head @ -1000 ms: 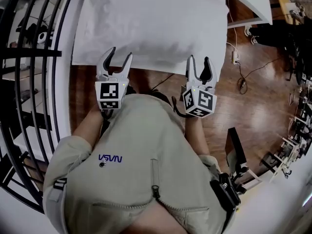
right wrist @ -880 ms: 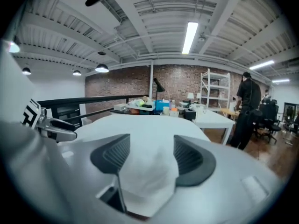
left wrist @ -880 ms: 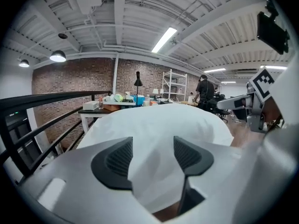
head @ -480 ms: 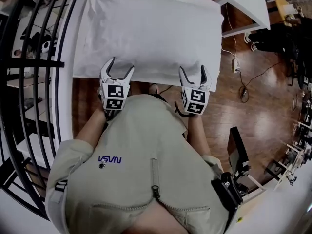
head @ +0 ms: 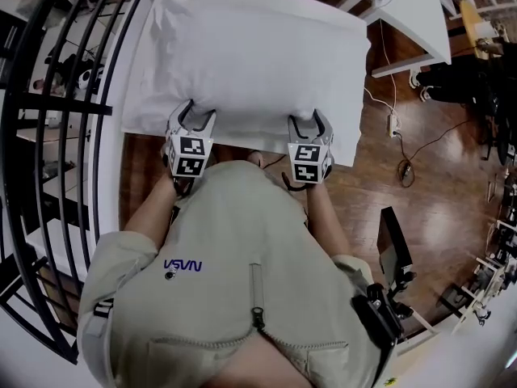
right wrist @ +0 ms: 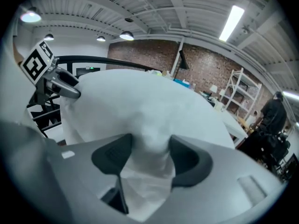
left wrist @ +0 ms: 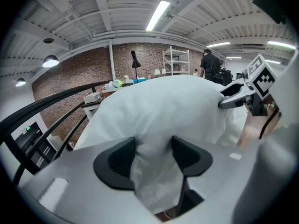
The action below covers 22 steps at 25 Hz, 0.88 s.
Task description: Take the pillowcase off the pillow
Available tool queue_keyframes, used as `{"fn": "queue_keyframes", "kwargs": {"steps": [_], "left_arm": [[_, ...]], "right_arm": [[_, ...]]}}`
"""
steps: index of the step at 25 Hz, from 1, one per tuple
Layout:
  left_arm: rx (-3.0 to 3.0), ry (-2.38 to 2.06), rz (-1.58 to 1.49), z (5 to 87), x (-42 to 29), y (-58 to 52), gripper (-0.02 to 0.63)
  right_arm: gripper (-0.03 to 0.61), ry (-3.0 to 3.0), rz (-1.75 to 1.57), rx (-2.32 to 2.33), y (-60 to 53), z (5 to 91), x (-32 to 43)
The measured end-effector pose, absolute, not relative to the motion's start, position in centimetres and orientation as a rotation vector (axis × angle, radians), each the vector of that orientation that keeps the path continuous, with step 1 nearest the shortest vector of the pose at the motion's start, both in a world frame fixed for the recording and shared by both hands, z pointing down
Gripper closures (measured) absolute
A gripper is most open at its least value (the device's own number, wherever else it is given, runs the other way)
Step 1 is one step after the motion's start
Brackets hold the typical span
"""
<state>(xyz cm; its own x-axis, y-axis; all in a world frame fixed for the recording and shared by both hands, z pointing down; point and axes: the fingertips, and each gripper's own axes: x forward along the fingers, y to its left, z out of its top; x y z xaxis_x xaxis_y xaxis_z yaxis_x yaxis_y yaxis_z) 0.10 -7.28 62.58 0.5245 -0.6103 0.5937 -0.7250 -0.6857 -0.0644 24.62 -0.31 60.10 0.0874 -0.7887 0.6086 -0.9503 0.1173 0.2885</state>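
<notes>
A plump white pillow (head: 250, 55) in its white pillowcase lies on a white table (head: 412, 14). Both grippers are at its near long edge. My left gripper (head: 192, 110) holds the near left part of that edge. Its jaws have just been closing, and in the left gripper view the pillowcase fabric (left wrist: 154, 125) is pinched into folds between its pads (left wrist: 122, 158). My right gripper (head: 310, 120) straddles the near right part. Its jaws have just been opening and stand wide, with the pillow's edge (right wrist: 150, 139) bulging between them.
Black curved railing bars (head: 77, 103) run down the left, close to the table. Wooden floor (head: 428, 192) with a cable and power strip (head: 393, 124) lies to the right. Each gripper shows in the other's view: the right gripper (left wrist: 247, 90) and the left gripper (right wrist: 49, 76).
Both grippers have come down and forward from just short of the pillow onto its near edge. The fabric now sits between both pairs of jaws.
</notes>
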Motion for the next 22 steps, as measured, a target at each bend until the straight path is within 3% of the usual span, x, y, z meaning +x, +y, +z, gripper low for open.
{"fn": "queue_keyframes", "kwargs": {"steps": [5,8,22], "left_arm": [[2.599,-1.188,0.848,60.3,-0.2,-7.4,0.542],[2.629,-1.207,0.786,57.6,-0.1,-8.0,0.595],[2.777,-1.229,0.386,38.1,-0.2,-9.4,0.600]], "right_arm": [[0.546,-1.757,0.223,1.752,-0.1,57.2,24.9],[0.560,-1.797,0.202,1.794,-0.2,55.2,24.6],[0.568,-1.967,0.081,1.853,0.0,37.6,24.8]]}}
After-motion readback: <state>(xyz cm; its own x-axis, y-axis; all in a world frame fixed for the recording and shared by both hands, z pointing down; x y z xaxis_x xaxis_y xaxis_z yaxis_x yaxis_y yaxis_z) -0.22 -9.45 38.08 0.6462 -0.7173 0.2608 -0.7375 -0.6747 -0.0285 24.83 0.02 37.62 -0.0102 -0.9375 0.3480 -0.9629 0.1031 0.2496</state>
